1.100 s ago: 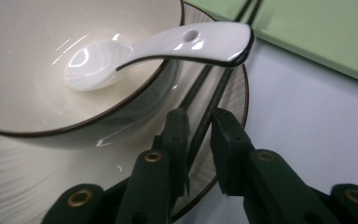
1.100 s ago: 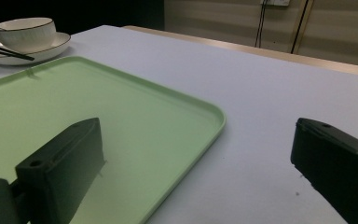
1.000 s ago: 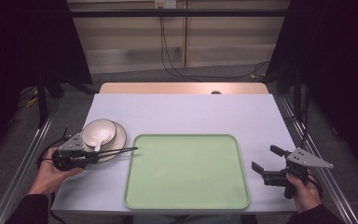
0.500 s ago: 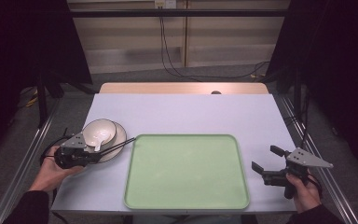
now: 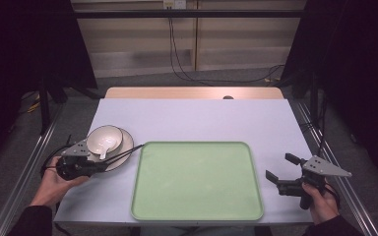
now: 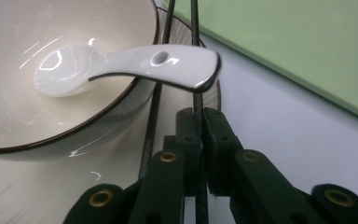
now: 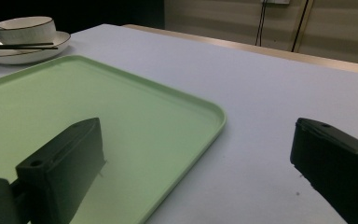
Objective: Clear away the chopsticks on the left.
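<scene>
The left gripper (image 5: 98, 164) is clamped on a black chopstick (image 6: 196, 56) lying across the saucer (image 5: 124, 147) beside the bowl (image 5: 104, 138) with its white spoon (image 6: 121, 65). Right of the green tray (image 5: 197, 182), the right gripper (image 5: 281, 172) rests with jaws apart, holding nothing.

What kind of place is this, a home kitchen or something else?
Probably a lab or recording room, not a kitchen. A plain white table stands on a grey floor between metal rails, with black curtains at both sides and cables hanging down the back wall.
</scene>
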`<state>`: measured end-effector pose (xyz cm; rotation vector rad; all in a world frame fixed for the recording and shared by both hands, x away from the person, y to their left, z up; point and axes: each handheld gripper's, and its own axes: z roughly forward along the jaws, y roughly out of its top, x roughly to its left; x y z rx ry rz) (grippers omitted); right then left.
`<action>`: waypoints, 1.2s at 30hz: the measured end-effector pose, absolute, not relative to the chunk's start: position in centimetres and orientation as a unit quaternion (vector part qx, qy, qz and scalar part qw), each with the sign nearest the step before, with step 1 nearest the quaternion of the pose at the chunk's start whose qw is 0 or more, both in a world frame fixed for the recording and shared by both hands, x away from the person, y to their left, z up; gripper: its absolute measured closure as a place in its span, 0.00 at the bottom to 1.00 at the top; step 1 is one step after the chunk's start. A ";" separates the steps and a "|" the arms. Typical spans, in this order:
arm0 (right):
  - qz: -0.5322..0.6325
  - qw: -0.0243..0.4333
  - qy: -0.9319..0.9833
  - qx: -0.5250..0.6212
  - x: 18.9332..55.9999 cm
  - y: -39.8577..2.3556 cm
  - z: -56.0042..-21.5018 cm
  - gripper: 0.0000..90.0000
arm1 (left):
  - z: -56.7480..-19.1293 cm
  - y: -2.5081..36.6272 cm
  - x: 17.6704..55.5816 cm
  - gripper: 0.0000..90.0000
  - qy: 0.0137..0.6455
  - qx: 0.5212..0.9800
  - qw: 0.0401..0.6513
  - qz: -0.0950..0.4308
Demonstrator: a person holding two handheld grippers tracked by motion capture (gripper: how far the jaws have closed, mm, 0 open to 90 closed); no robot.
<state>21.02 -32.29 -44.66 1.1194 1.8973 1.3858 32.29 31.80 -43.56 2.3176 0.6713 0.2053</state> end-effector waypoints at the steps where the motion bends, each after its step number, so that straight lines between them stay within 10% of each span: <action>1: 0.514 0.265 0.703 0.415 21.0 -32.3 -44.6 0.03 | -43.4 31.8 32.2 0.95 0.261 0.896 0.352 0.079; 36: 0.517 0.260 0.704 0.412 21.2 -32.1 -44.6 0.03 | -40.7 28.3 25.2 0.95 0.395 0.807 0.427 0.103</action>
